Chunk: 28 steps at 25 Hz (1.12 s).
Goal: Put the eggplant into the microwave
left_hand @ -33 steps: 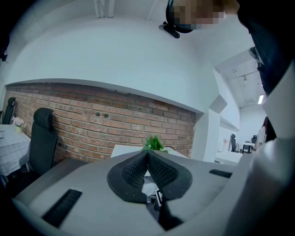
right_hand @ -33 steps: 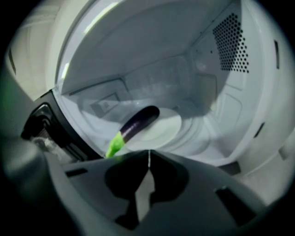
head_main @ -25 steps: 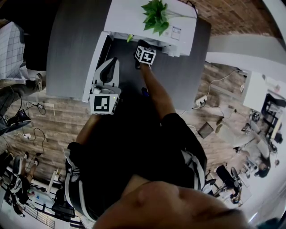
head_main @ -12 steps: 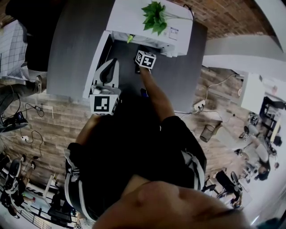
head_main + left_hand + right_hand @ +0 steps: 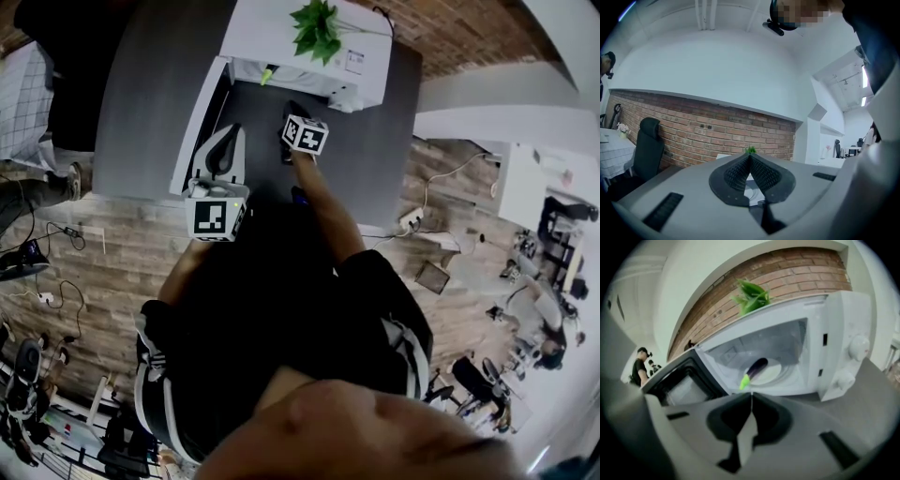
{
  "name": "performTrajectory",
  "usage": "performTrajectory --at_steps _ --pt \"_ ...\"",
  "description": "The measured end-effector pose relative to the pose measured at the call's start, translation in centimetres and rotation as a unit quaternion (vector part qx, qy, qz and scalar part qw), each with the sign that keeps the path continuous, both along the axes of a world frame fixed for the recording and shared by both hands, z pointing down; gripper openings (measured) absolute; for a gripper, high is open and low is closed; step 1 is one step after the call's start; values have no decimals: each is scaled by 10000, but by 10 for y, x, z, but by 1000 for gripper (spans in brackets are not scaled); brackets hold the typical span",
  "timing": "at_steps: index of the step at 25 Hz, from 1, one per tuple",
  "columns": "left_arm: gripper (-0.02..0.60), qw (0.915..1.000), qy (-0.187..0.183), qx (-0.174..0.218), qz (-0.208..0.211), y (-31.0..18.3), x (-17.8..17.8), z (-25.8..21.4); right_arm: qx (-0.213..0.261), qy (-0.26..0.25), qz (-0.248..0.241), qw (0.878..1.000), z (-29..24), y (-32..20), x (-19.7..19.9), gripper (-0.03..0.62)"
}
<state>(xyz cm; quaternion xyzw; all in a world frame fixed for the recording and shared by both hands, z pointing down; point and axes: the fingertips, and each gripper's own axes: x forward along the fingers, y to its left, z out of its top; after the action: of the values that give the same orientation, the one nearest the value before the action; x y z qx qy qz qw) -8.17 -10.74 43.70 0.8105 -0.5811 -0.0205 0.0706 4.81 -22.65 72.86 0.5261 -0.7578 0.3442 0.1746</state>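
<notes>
The purple eggplant [image 5: 758, 366] with a bright green stem lies on the turntable inside the open white microwave [image 5: 843, 333]; in the head view only its green tip [image 5: 266, 75] shows at the opening. My right gripper [image 5: 751, 397] is shut and empty, a short way in front of the opening, over the dark table [image 5: 366, 159] in the head view [image 5: 290, 114]. My left gripper [image 5: 228, 136] hovers beside the swung-open door [image 5: 192, 131]; in its own view [image 5: 750, 157] the jaws are closed on nothing.
A green plant [image 5: 314, 28] stands on top of the microwave. The door [image 5: 679, 380] hangs open to the left. A dark chair [image 5: 647, 140] stands by the brick wall. A person [image 5: 640, 364] stands far off at the left. Wooden floor surrounds the table.
My right gripper has drawn back from the microwave opening toward the person's body, with nothing in it. The left gripper has stayed by the door.
</notes>
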Motion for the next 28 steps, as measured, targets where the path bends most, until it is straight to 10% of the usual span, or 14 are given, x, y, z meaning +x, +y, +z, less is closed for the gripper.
performTrajectory --at_steps 28 --pt "35 9993 -129 31 356 44 23 5 1625 -353 93 9860 -177 120 34 35"
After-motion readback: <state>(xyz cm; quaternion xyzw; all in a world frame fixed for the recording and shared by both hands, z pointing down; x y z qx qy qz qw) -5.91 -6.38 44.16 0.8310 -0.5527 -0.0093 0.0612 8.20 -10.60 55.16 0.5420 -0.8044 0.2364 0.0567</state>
